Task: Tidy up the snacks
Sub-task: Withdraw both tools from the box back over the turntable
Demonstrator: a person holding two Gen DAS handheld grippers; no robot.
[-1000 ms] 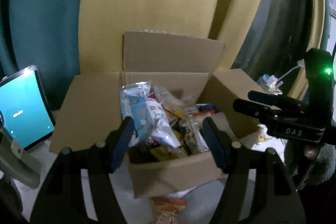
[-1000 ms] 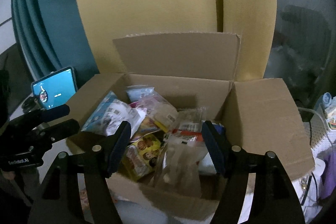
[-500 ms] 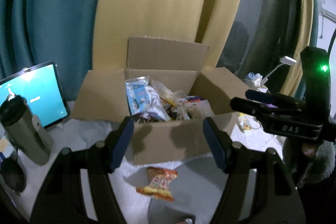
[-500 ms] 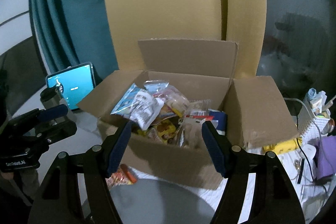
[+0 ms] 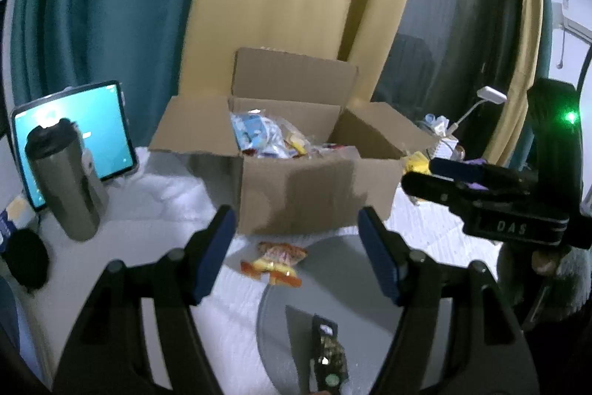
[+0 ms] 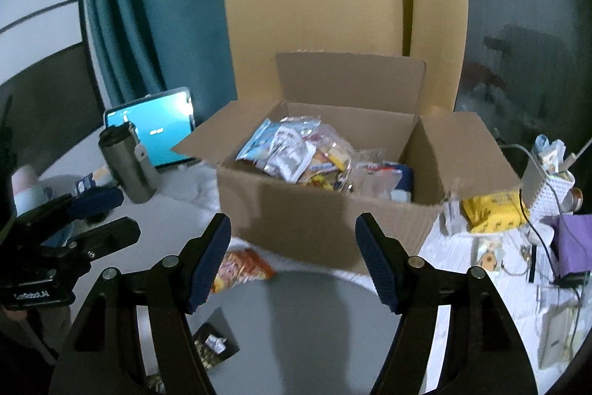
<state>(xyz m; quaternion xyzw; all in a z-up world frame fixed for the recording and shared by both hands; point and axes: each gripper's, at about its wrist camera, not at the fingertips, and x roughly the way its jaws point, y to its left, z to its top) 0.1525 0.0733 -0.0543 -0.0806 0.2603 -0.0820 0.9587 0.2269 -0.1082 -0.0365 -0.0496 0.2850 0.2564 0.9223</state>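
Observation:
An open cardboard box (image 5: 307,195) (image 6: 314,217) stands on a white cloth, filled with several snack packets (image 5: 266,136) (image 6: 296,150). An orange-yellow snack packet (image 5: 275,263) (image 6: 240,267) lies on the cloth in front of the box. A dark packet (image 5: 327,354) (image 6: 214,345) rests on a grey round plate (image 5: 366,287) (image 6: 314,321) nearer to me. My left gripper (image 5: 296,254) is open and empty, short of the box. My right gripper (image 6: 294,258) is open and empty too, also back from the box. Each gripper shows at the side of the other's view.
A steel travel mug (image 5: 63,180) (image 6: 127,165) and a lit tablet (image 5: 74,132) (image 6: 155,124) stand left of the box. A yellow packet (image 6: 492,210), a white basket (image 6: 547,187), cables and a purple object (image 6: 573,243) crowd the right. Curtains hang behind.
Both grippers have drawn back from over the box; the box looks smaller, and the cloth, plate and loose orange packet have come into view. Neither gripper's opening has visibly changed.

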